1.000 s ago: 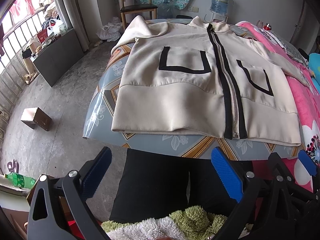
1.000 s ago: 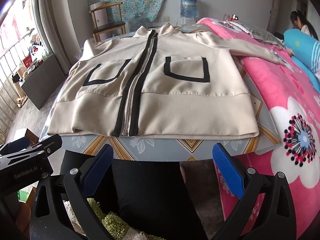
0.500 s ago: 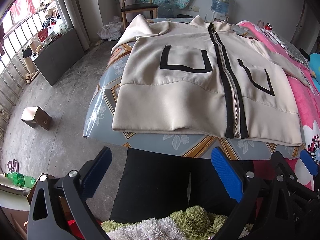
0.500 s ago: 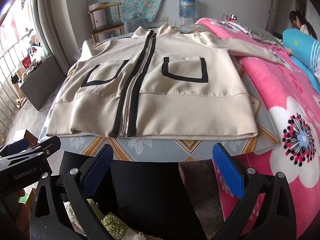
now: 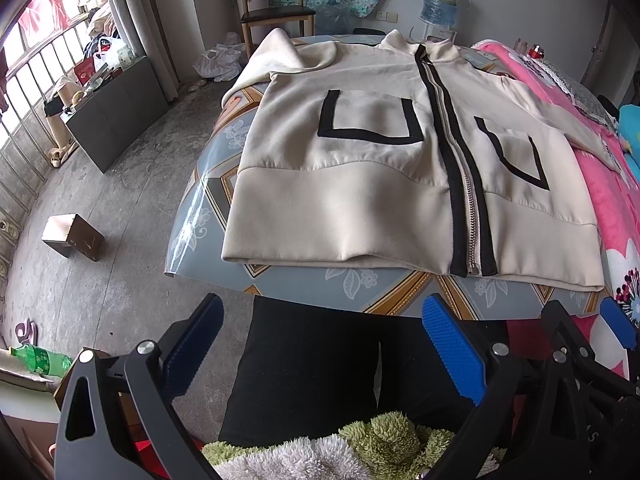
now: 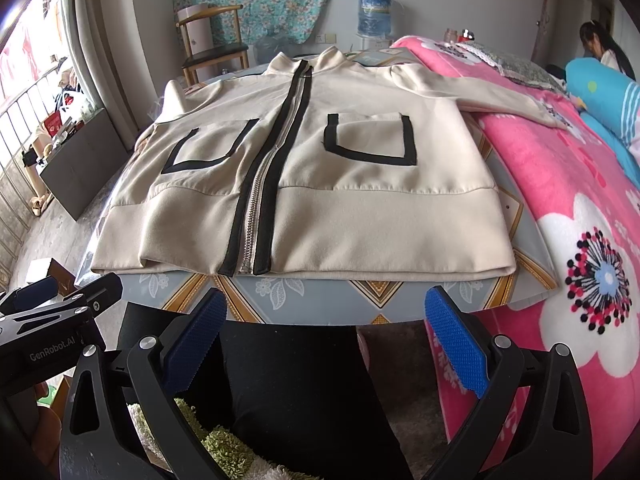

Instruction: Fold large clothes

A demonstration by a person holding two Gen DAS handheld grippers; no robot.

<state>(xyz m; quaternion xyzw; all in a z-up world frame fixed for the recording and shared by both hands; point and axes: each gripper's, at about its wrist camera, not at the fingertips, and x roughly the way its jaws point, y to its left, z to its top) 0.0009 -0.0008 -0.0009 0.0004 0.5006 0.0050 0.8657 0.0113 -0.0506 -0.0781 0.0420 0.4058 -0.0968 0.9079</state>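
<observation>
Bedroom setting: concrete floor (image 5: 100, 200), one patterned table (image 5: 208, 208) beside a pink floral blanket (image 6: 580, 208); one wooden chair (image 5: 276, 12) and one water jug (image 6: 374, 12) are seen at the far wall. One cream jacket (image 5: 360, 208), zipped, is laid flat and face up on the table, hem toward the cameras; two black-trimmed pockets are counted, one on each side of the black-edged zip (image 6: 260, 216). One sleeve is draped off the far table edge and partly lost from sight; the other is stretched across the blanket, its cuff hard to make out. The table's legs are hidden. A person (image 6: 600, 46) in the far corner is cut off by the frame edge. Left gripper (image 5: 320, 344) is held low before the table's near edge, over dark trousers (image 5: 312, 368), jaws spread wide and holding nothing. Right gripper (image 6: 324, 344) is held level alongside, likewise spread wide and empty, short of the hem. Four blue pads are counted in all. One brown box (image 5: 74, 236) and one green bottle (image 5: 38, 358) are noted on the floor.
</observation>
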